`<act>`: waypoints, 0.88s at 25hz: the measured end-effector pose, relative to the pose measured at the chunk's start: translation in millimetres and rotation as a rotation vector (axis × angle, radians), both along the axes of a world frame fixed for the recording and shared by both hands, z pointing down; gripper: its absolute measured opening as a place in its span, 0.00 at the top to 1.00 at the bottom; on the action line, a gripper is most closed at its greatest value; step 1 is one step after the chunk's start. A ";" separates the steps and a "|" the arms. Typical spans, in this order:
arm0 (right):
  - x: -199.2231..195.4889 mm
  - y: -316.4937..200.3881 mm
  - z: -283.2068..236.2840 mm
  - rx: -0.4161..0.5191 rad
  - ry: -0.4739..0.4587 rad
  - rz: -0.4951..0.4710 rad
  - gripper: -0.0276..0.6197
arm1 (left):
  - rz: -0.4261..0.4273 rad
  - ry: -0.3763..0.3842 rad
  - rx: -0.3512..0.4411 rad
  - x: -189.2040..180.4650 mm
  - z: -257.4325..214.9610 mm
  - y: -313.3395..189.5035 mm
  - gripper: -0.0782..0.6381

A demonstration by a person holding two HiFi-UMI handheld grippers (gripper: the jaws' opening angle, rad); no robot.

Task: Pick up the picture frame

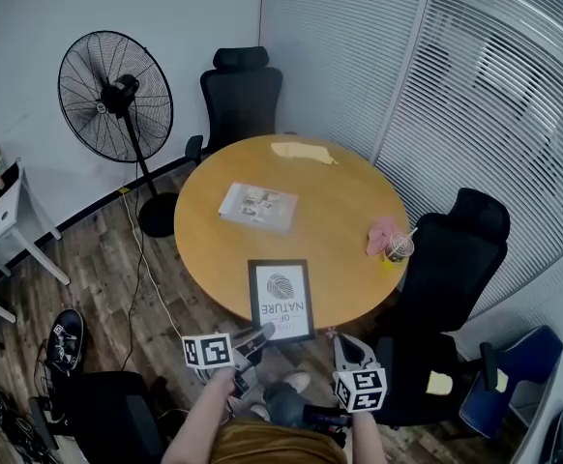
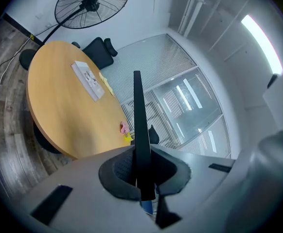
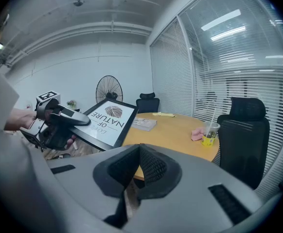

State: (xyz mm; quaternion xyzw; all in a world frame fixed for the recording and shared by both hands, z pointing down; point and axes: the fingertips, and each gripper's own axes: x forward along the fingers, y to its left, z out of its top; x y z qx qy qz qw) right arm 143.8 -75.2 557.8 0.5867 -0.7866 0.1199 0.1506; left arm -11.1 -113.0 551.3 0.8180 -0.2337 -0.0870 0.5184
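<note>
My left gripper (image 1: pixel 262 334) is clamped on the near edge of the picture frame (image 1: pixel 281 300). In the left gripper view the dark frame edge runs straight up out of the closed pads. My right gripper (image 1: pixel 344 341) sits just to the right of it, jaws together with nothing between them, apart from the frame.

From the right gripper view the frame is tilted, print side up, with its near-left end raised in the left gripper's hold. It hangs over the near rim of the round table (image 1: pixel 330 191). I cannot tell whether its far edge is touching the wood.

So I judge the grasp made and the lift at least begun. What may be left is carrying the frame fully clear of the table.

Farther on, a booklet (image 1: pixel 258 206) lies mid-table, with a cup (image 1: pixel 398 248) and a pink object (image 1: pixel 381 232) at the right edge. Both are well apart from the frame.
</note>
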 end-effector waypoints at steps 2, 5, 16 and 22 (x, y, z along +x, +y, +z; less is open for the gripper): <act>-0.2 0.9 -0.6 0.000 0.001 -0.002 0.94 | 0.000 0.002 -0.001 0.5 0.0 0.7 0.83; -0.1 1.3 -0.3 -0.002 0.001 -0.002 0.94 | -0.001 0.005 -0.005 1.3 0.3 0.4 0.83; 5.1 3.2 2.5 -0.013 0.009 0.009 0.94 | 0.015 0.007 -0.014 7.2 2.8 0.5 0.83; 6.2 2.5 4.5 -0.016 0.005 0.007 0.94 | 0.011 0.008 -0.020 7.6 5.3 -1.1 0.83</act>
